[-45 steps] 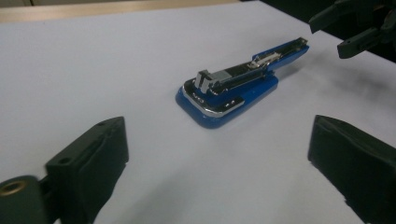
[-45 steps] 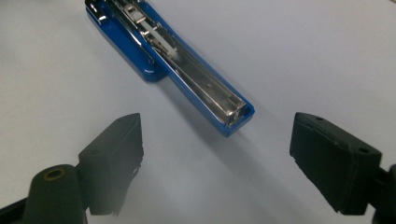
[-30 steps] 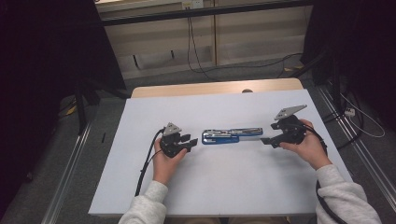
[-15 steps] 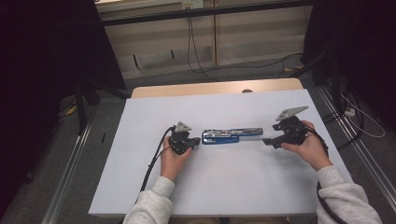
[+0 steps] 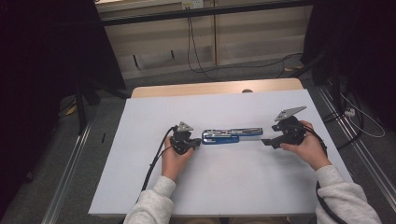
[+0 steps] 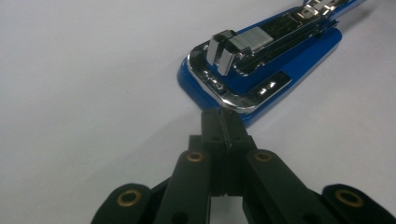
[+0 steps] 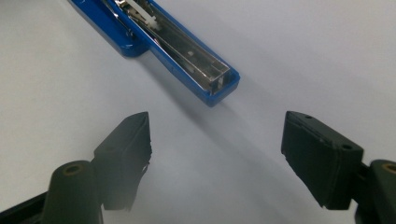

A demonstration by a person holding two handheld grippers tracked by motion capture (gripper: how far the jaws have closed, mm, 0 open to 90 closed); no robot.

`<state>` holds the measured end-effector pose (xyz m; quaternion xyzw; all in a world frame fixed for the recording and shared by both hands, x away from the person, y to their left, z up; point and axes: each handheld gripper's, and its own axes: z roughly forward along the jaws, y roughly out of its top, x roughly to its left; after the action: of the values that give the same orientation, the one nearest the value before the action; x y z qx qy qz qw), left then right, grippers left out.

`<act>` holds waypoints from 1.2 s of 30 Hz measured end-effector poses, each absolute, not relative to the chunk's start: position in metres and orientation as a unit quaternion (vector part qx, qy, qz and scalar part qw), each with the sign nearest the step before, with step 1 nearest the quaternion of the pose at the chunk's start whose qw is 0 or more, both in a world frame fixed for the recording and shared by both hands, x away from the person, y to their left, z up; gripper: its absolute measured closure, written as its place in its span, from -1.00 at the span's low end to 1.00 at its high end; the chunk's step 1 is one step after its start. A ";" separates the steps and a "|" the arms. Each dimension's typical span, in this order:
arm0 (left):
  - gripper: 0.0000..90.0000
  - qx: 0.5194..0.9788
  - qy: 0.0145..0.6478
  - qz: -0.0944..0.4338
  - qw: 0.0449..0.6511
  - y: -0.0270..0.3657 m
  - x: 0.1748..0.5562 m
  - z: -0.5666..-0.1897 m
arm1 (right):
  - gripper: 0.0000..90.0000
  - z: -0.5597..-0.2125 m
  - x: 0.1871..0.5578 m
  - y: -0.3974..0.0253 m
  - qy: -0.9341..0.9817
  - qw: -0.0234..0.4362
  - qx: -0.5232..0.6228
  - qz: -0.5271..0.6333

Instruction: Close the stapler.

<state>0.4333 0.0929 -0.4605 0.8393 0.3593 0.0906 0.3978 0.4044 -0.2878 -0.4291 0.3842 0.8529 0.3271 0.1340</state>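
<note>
Stapler [image 5: 232, 135], blue, opened flat, unmoved on the white counter [image 5: 224, 186]; the left claw [image 5: 198, 141] has slid toward it since a second ago, jaws pressed together on nothing, tips now just at its rounded base end. Right claw [image 5: 265, 142] wide open and empty, near the far end. Long axis runs between the claws.

At the centre of the high view, the long opened metal stapler [image 5: 232, 135] has a bright blue base and a shiny chrome magazine holding a grey staple strip. The flat desk [image 5: 224, 186] beneath it is plain white, with a pale wood edge at its top. Both grippers, left gripper [image 5: 192, 143] and right gripper [image 5: 266, 142], are matt black with brass-coloured rivets and grey triangular plates. The person's sleeves [image 5: 154, 205] are light grey.
</note>
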 end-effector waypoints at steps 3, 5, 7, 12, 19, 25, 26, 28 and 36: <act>1.00 0.843 0.355 0.088 0.395 0.092 0.434 -0.460 | -0.40 -0.430 0.405 -0.289 0.854 0.131 0.386 0.324; 1.00 0.844 0.355 0.092 0.392 0.092 0.435 -0.460 | -0.31 -0.431 0.405 -0.290 0.853 0.129 0.390 0.323; 1.00 0.841 0.358 0.092 0.395 0.092 0.436 -0.460 | -0.18 -0.432 0.404 -0.289 0.857 0.124 0.387 0.316; 1.00 0.840 0.360 0.091 0.396 0.089 0.437 -0.460 | 0.12 -0.433 0.403 -0.289 0.858 0.120 0.399 0.301; 1.00 0.841 0.360 0.093 0.393 0.089 0.437 -0.460 | 0.75 -0.434 0.408 -0.283 0.858 0.129 0.410 0.283; 0.99 0.841 0.358 0.095 0.393 0.089 0.437 -0.460 | 1.00 -0.439 0.414 -0.274 0.862 0.129 0.409 0.271; 0.99 0.844 0.356 0.095 0.390 0.090 0.437 -0.460 | 1.00 -0.440 0.414 -0.273 0.861 0.128 0.410 0.273; 0.99 0.844 0.356 0.095 0.390 0.090 0.437 -0.460 | 1.00 -0.443 0.415 -0.272 0.859 0.124 0.412 0.276; 0.98 0.843 0.357 0.091 0.393 0.090 0.438 -0.460 | 1.00 -0.446 0.416 -0.274 0.844 0.120 0.428 0.301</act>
<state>0.4378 0.0902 -0.4602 0.8428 0.3569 0.0906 0.3925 0.4157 -0.2736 -0.4464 0.4285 0.8436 0.3006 0.1203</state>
